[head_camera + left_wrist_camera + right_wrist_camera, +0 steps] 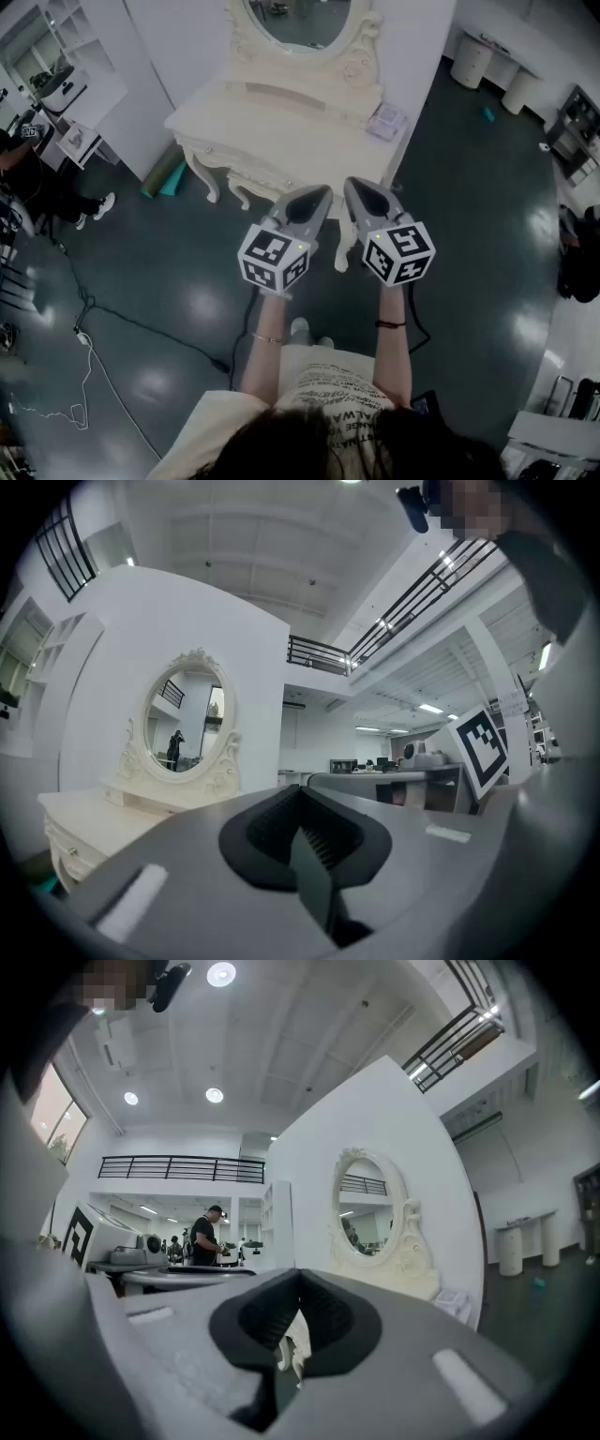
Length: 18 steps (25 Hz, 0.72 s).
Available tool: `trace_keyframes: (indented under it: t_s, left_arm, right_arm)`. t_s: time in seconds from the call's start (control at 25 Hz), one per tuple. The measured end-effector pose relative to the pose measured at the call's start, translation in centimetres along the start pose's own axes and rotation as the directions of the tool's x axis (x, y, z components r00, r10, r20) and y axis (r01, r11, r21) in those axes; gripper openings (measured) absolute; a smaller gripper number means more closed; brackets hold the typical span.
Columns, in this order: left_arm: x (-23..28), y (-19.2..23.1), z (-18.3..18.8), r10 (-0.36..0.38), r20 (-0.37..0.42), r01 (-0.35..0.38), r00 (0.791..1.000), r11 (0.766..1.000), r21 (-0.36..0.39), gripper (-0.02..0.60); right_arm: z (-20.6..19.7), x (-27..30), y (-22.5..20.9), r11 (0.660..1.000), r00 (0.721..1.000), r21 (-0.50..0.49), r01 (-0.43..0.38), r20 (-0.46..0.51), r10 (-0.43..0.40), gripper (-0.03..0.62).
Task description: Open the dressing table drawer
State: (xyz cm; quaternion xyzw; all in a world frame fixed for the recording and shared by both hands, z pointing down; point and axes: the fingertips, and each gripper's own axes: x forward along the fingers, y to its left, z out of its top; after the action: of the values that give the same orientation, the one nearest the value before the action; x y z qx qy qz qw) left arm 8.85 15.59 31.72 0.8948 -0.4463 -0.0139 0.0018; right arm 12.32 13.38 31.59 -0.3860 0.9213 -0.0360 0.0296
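The cream dressing table with its oval mirror stands against a white wall ahead of me. Its carved front shows no drawer standing out. My left gripper and right gripper are held level side by side, just short of the table's front edge and touching nothing. In the left gripper view the left gripper is shut and empty, with the table off to its left. The right gripper is shut too, and the mirror is to its right.
A purple booklet lies on the table's right corner. A teal roll leans by the left legs. Cables cross the dark floor at left. White shelves and a person are far left, and white stools far right.
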Motion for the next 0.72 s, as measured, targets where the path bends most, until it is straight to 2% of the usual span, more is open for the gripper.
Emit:
trace_keyframes:
  t_s: [0.72]
  left_arm:
    - [1.3, 0.2, -1.0, 0.007, -0.031, -0.008, 1.0, 0.999, -0.031, -0.006]
  right_arm:
    - [-0.4, 0.5, -1.8, 1.0, 1.0, 0.025, 0.018, -0.005, -0.018, 0.002]
